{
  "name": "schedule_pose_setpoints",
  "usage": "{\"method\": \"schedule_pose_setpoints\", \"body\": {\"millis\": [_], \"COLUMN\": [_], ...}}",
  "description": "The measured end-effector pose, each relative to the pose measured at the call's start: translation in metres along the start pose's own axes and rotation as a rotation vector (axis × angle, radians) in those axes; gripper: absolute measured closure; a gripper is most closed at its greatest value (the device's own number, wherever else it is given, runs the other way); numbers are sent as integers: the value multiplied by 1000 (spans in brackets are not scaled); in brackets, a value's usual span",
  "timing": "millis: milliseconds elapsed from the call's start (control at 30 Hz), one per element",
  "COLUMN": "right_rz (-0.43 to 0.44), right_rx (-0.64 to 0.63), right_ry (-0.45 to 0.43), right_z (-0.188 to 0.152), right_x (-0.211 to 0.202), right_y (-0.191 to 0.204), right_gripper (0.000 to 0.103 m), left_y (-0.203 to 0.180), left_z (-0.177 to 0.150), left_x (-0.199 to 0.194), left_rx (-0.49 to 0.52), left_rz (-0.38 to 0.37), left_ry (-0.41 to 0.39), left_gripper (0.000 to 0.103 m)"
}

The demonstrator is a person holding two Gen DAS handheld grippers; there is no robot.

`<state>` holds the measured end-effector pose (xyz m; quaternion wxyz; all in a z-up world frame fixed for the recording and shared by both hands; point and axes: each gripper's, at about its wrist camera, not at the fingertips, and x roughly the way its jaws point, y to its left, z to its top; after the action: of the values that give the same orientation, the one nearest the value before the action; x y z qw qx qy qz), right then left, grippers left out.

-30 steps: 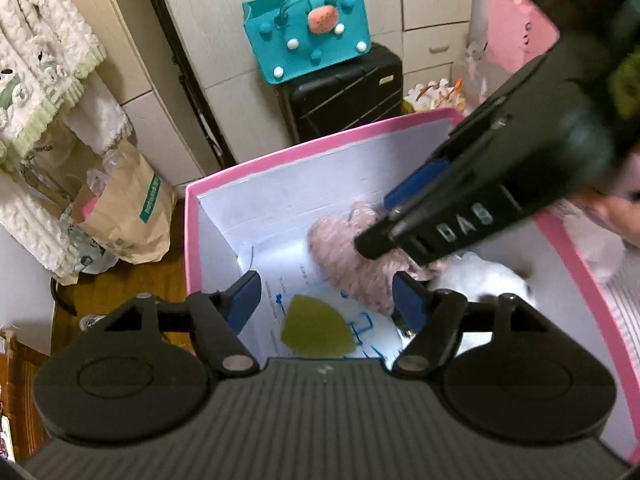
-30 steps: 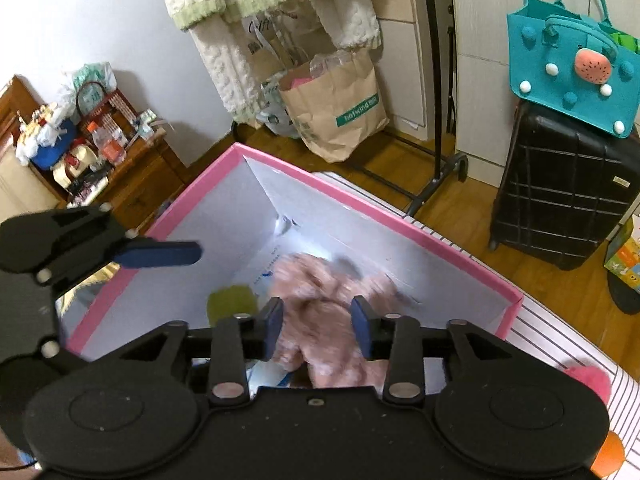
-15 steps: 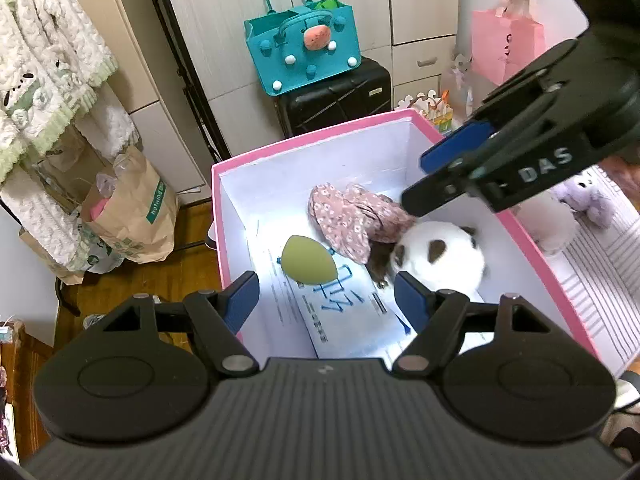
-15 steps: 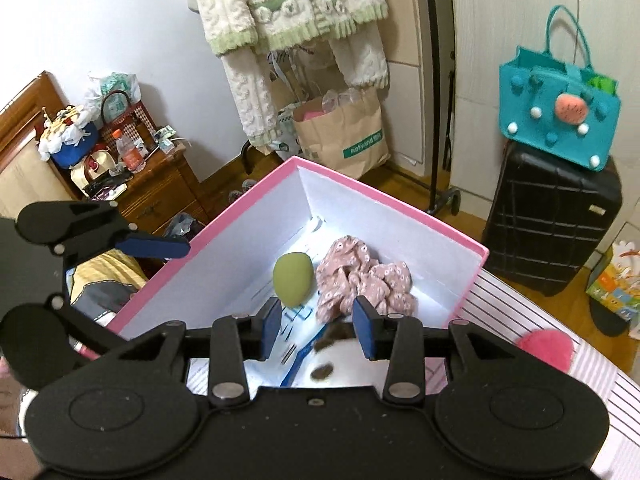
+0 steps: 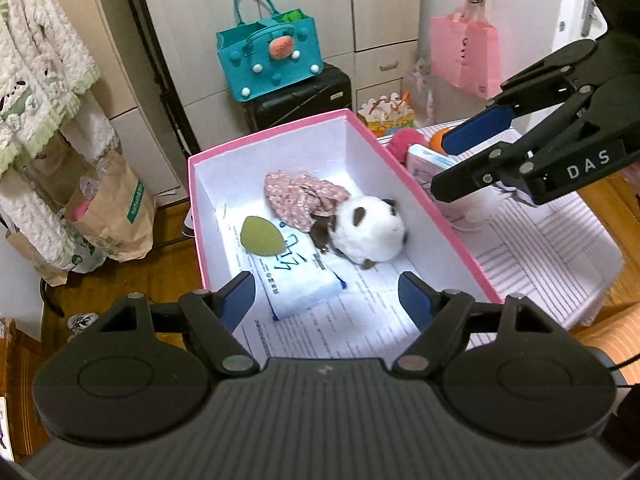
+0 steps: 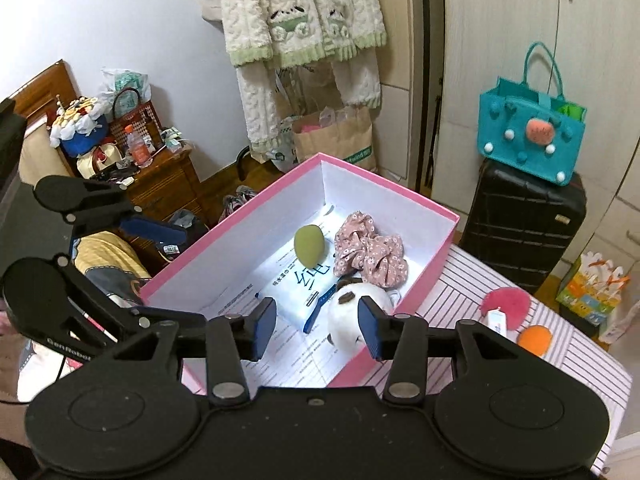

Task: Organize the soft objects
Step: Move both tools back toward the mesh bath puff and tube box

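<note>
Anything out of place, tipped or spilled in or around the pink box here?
Nothing is spilled or damaged. The panda plush lies tipped on its side in the pink box, against the floral scrunchie. A pink puff and orange ball sit outside on the table.

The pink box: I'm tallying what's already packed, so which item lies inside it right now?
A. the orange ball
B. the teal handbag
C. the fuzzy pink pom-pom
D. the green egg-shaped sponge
D. The green egg-shaped sponge lies on the floor of the pink box, beside the floral scrunchie and the panda plush.
</note>
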<state>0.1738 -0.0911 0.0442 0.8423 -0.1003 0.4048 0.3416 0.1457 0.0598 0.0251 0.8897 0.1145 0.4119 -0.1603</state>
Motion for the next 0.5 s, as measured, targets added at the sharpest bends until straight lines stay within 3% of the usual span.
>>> {"method": "schedule_pose_setpoints", "body": {"millis": [500], "right_rz": [-73], "right_rx": [-91], "right_ry": [-24], "right_z": [-37], "right_x": [-56], "right_y": [39], "right_gripper": [44], "left_y": [-33], "left_z": [-15], "left_x": [-47], "left_rx": [58], "left_rz": [-10], "left_ry": [-21], "left_gripper": [19]}}
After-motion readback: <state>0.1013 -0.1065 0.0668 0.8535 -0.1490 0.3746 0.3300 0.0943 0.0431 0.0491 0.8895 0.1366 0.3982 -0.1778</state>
